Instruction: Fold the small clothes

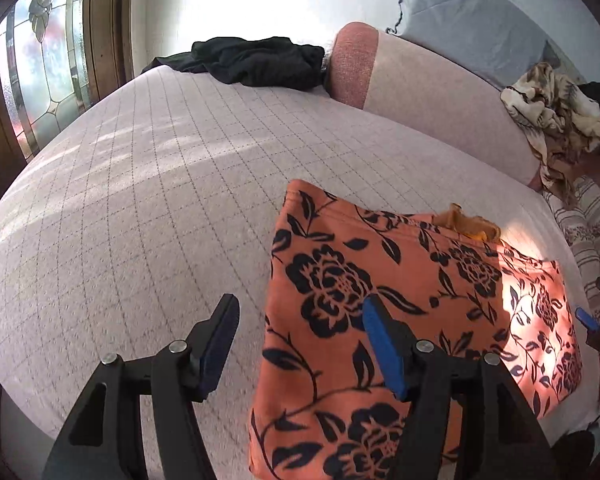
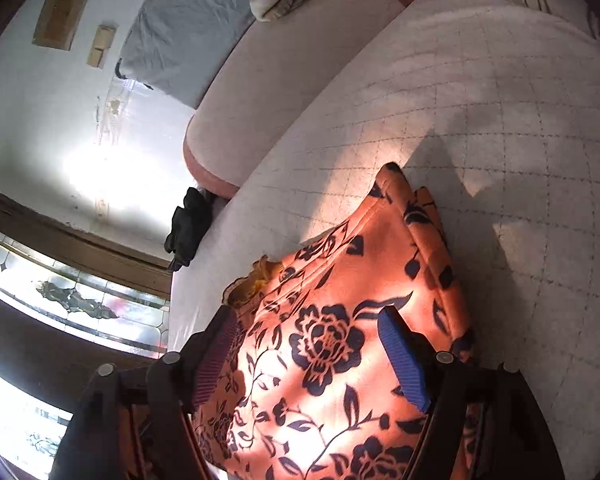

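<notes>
An orange garment printed with black flowers lies spread flat on a pale grid-quilted bed cover as a person works over it with a gripper in each hand. The left gripper hangs just above the garment's left edge, jaws wide apart and holding nothing: one blue-padded finger over bare quilt, the other over the print, so the hem runs between them. The right gripper, likewise spread and empty, sits over the cloth itself with a large bloom framed between its pads; from the left wrist view its blue tip shows at the garment's far right edge, touching or just clear of it, which cannot be told. The garment's long axis appears to run away from both tools toward the pinkish bolster, with a mustard scrap of fabric peeking from under its far edge. The next fold likely turns on this: each tool flanks one side edge, the left better placed to pinch its edge. A heap of black clothing and a crumpled beige patterned cloth wait well apart, at the head of the bed.
</notes>
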`<state>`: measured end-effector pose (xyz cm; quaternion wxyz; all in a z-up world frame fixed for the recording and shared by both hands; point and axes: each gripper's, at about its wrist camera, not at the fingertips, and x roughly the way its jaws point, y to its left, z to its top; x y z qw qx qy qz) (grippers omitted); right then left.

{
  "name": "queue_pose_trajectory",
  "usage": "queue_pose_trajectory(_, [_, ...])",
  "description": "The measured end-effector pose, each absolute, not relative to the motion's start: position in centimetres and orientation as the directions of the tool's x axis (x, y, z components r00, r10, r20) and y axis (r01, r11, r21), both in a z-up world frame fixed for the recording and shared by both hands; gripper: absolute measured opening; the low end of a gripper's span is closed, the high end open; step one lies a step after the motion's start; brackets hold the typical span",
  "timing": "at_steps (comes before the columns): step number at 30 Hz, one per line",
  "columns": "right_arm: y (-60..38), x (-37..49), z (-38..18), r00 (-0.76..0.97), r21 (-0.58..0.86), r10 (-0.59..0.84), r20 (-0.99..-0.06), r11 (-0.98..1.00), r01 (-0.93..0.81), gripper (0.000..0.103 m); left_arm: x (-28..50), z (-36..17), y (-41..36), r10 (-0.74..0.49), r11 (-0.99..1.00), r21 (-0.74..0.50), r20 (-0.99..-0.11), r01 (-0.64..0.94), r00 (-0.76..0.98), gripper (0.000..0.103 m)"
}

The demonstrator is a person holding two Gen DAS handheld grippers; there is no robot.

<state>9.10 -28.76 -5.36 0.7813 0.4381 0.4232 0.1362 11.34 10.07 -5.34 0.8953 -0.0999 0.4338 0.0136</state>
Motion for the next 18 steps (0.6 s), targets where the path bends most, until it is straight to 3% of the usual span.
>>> queue_pose_trajectory(2, [-28.2, 7.0, -5.8, 0.589, 0.834, 0.636, -0.499, 0.536, 0.129, 0.077, 10.1, -6.3, 9.1, -0.065, 0.985, -0.149, -0.781, -0.084, 0.621, 0.073])
queue_pose_trajectory(4, [-28.2, 4.8, -8.0, 0.568, 0.798, 0.598, -0.566, 0.57, 0.195, 0.076, 10.8, -9.0, 8.5, -0.012, 0.994, -0.07, -0.844, -0.088, 0.537, 0.074])
queue_pose_trajectory(6, [-29.0, 3.0, -10.1, 0.597, 0.814, 0.582, -0.552, 0.53, 0.236, 0.062, 10.8, -10.0, 9.2, -0.025, 0.988, -0.102, -0.848, -0.117, 0.529, 0.075])
queue_pose_trajectory(8, [-29.1, 2.0, -8.3, 0.617, 0.792, 0.54, -0.572, 0.561, 0.242, 0.065, 10.6, -8.7, 9.7, -0.024, 0.982, -0.12, -0.845, -0.145, 0.535, 0.075])
queue_pose_trajectory(12, [-26.9, -0.6, -4.4, 0.663, 0.789, 0.559, -0.498, 0.609, 0.08, 0.076, 9.1, -6.8, 9.4, -0.017, 0.988, -0.106, -0.795, -0.112, 0.606, 0.075])
queue_pose_trajectory(14, [-26.4, -1.1, -6.6, 0.621, 0.766, 0.548, -0.56, 0.627, 0.138, 0.08, 9.4, -8.6, 9.3, -0.015, 0.989, -0.093, -0.834, -0.113, 0.551, 0.076])
queue_pose_trajectory(15, [-26.5, -1.0, -8.7, 0.57, 0.733, 0.52, -0.636, 0.639, 0.235, 0.08, 9.8, -10.1, 9.4, -0.013, 0.989, -0.082, -0.871, -0.119, 0.492, 0.077])
queue_pose_trajectory(16, [-27.1, -1.1, -10.3, 0.547, 0.738, 0.523, -0.654, 0.6, 0.309, 0.075, 9.6, -10.1, 9.6, -0.017, 0.988, -0.092, -0.858, -0.121, 0.513, 0.078])
queue_pose_trajectory(18, [-27.6, -1.3, -8.4, 0.596, 0.753, 0.507, -0.622, 0.596, 0.278, 0.076, 8.8, -8.7, 9.7, -0.009, 0.986, -0.098, -0.839, -0.135, 0.545, 0.077])
